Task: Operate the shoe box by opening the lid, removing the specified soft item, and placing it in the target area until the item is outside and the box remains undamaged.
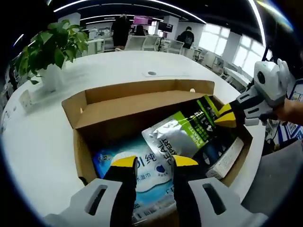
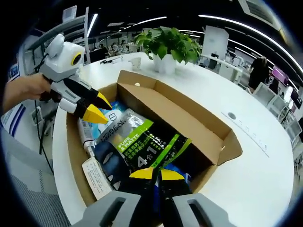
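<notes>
An open cardboard shoe box [image 1: 83, 156] [image 2: 189, 118] lies on the white table, its lid flap standing up along the far side. Inside are a black and green soft pouch [image 1: 203, 123] [image 2: 147, 146], a silver pouch [image 1: 168, 139] [image 2: 118, 125], a blue wet-wipe pack [image 1: 147, 172] and a small white carton [image 1: 227, 158] [image 2: 97, 177]. My left gripper [image 1: 155, 161] [image 2: 97, 109] hovers open over the wipe pack, holding nothing. My right gripper [image 2: 156, 174] [image 1: 226, 116] is shut on the edge of the black and green pouch, which still rests in the box.
A potted green plant [image 1: 52, 47] [image 2: 168, 45] stands on the table [image 1: 142, 64] [image 2: 255, 165] beyond the box. Bare tabletop lies behind the lid flap. Office chairs and people [image 1: 120, 28] are far off. The table edge runs close to the box's near side.
</notes>
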Available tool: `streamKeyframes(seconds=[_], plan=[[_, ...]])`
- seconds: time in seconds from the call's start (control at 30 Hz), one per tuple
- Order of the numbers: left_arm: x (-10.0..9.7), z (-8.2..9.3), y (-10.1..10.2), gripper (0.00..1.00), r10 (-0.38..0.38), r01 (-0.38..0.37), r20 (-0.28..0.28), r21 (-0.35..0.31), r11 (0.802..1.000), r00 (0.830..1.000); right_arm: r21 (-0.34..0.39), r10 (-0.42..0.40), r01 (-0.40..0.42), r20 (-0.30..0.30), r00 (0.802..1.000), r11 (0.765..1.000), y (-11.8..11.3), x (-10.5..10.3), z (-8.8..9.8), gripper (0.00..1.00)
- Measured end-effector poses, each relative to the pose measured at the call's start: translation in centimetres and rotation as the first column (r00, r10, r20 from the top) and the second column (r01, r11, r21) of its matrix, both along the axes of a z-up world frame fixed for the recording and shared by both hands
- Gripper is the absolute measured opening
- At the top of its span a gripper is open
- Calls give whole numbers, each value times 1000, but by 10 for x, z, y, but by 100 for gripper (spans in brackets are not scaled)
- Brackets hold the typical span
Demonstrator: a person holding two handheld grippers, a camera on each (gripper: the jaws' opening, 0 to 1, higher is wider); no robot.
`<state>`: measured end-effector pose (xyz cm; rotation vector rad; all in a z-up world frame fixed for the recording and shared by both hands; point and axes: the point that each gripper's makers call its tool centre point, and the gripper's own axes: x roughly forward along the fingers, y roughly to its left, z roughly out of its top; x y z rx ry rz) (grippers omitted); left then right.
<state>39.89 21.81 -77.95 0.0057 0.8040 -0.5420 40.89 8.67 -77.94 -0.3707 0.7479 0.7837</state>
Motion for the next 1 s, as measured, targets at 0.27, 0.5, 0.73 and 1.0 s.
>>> streamKeyframes(seconds=[0.27, 0.5, 0.73, 1.0], plan=[[-3, -12, -9, 17, -12, 10, -55, -27, 1000, 998, 3, -3, 3, -6, 1000, 1000, -2, -2, -2, 0], [-5, -15, -15, 7, -3, -7, -99, -101, 995, 995, 15, -16, 16, -19, 1000, 1000, -3, -2, -5, 0], [-5, -13, -15, 2, 0, -9, -90, -95, 995, 996, 59, -56, 59, -50, 997, 996, -3, -1, -4, 0], [-5, -7, -14, 0, 19, -27, -90, -90, 996, 996, 120, -86, 94, -74, 994, 988, 2, -2, 5, 0]])
